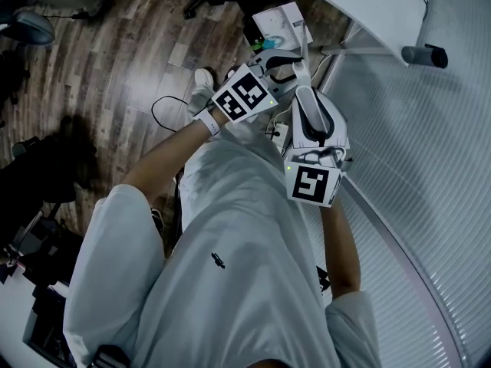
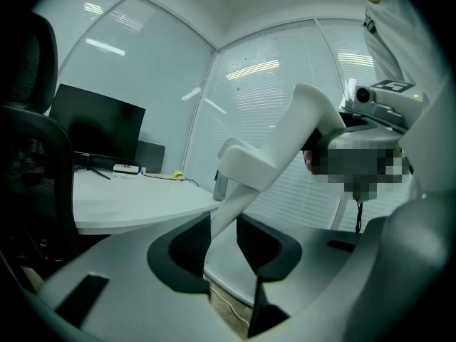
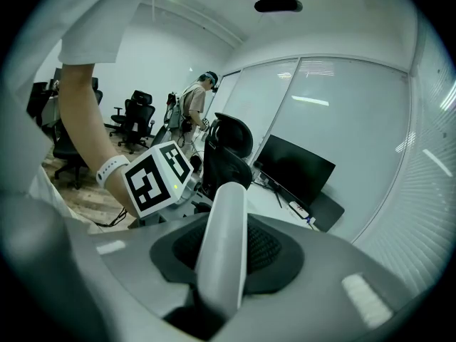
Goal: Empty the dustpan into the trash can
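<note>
A white dustpan handle point(image 3: 222, 248) runs up between the jaws of my right gripper point(image 3: 221, 262), which is shut on it. In the left gripper view the thinner white stem point(image 2: 224, 216) of the same handle fills the gap of my left gripper point(image 2: 228, 244), and both pads press on it. Its wider upper part point(image 2: 299, 130) reaches toward the right gripper. From the head view, the left gripper point(image 1: 288, 60) and right gripper point(image 1: 307, 98) are close together in front of my body. Just beyond them is a white open-topped shape point(image 1: 280, 23) with small bits in it; whether it is pan or trash can, I cannot tell.
A white desk point(image 1: 368, 6) curves across the top right, with a glass wall and blinds point(image 1: 430, 167) beside it. Cables point(image 1: 165, 110) lie on the wooden floor near my feet. A monitor point(image 2: 96, 130) and a dark office chair point(image 2: 28, 155) stand left. Another person point(image 3: 196, 109) stands far off.
</note>
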Motion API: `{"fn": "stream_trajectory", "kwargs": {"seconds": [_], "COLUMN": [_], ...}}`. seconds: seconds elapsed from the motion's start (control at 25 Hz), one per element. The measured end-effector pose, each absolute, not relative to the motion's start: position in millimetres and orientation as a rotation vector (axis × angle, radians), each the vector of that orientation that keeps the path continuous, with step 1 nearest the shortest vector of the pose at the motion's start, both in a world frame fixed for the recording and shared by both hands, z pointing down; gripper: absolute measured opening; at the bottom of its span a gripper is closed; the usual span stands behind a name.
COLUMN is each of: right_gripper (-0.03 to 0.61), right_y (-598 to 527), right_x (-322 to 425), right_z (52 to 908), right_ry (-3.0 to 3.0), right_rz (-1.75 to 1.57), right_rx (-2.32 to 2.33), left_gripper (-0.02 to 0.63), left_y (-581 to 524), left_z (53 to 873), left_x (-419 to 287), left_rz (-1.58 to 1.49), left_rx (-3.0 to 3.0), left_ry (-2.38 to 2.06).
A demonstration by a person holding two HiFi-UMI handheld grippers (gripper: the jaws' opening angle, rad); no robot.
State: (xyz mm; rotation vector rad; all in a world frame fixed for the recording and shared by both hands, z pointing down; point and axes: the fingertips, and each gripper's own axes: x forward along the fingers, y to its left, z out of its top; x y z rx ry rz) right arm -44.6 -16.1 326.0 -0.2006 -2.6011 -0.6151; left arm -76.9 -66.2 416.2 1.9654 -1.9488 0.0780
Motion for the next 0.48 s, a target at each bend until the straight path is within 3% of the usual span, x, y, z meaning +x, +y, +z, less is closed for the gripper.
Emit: {"fn": "stream_trajectory", "kwargs": {"seconds": [0.48], "right_gripper": [0.114], "right_y": [-8.1], "right_x": [-46.7], "right_z": [320.9], "right_ry": [-2.589], "right_rz": [-0.718], "right_rx": [-0.257], "left_gripper": [0.115], "left_y": [-63.6], "left_z": [406.9], "left_x": [-83.1], "left_rz": [0.054], "left_rx": [1.957], "left_ry": [-1.976]}}
